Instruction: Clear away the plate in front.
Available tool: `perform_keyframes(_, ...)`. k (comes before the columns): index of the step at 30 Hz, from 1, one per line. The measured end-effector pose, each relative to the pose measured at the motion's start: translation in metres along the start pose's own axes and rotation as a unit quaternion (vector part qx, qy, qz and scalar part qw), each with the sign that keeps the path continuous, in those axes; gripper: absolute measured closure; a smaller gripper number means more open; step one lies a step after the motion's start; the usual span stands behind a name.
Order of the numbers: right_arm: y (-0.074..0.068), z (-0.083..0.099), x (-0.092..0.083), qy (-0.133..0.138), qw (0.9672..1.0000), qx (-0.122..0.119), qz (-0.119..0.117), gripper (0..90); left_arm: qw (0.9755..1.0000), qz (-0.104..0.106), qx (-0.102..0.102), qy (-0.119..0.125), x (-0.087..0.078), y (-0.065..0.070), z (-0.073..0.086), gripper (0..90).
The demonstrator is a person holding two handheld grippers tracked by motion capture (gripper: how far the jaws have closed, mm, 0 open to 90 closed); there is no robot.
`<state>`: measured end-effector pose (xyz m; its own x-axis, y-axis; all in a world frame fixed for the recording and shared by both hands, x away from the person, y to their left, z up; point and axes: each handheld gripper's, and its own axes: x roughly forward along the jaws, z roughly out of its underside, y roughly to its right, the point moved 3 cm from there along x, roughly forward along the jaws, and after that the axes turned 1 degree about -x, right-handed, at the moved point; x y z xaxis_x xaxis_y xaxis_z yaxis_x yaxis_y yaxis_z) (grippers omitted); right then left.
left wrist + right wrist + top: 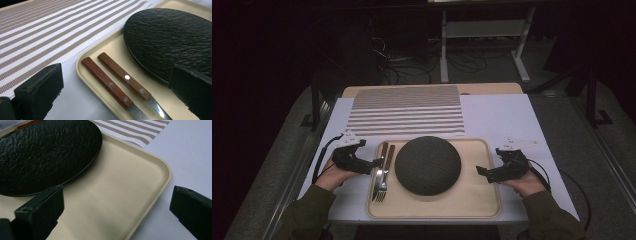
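Count on the surface (507, 120): one beige tray (472, 200), one dark round plate (427, 165), one striped placemat (407, 111), and two pieces of wooden-handled cutlery (383, 170), one showing fork tines in the high view. The plate sits at the tray's centre; the cutlery lies side by side at the plate's 9 o'clock, inside the tray's left rim. The placemat lies at the tray's 12 o'clock. My left gripper (374, 162) stands at the cutlery handles, jaws wide, holding nothing. My right gripper (482, 172) is at the tray's 3 o'clock edge, jaws wide astride the rim, nothing held.
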<state>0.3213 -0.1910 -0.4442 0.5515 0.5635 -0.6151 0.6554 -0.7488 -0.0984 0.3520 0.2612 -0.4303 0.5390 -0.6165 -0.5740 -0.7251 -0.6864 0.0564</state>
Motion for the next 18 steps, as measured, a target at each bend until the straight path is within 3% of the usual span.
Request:
perform_keyframes(7,-0.009,0.004,0.0,-0.003,0.9998,-0.014,-0.015,0.0,0.9998,0.018,-0.005,0.006,-0.006,0.003,0.007,0.0)
perform_keyframes(18,-0.011,0.006,0.002,-0.007,0.9996,-0.02,-0.021,0.0,0.9997,0.023,0.003,0.003,-0.007,0.002,0.018,0.0)
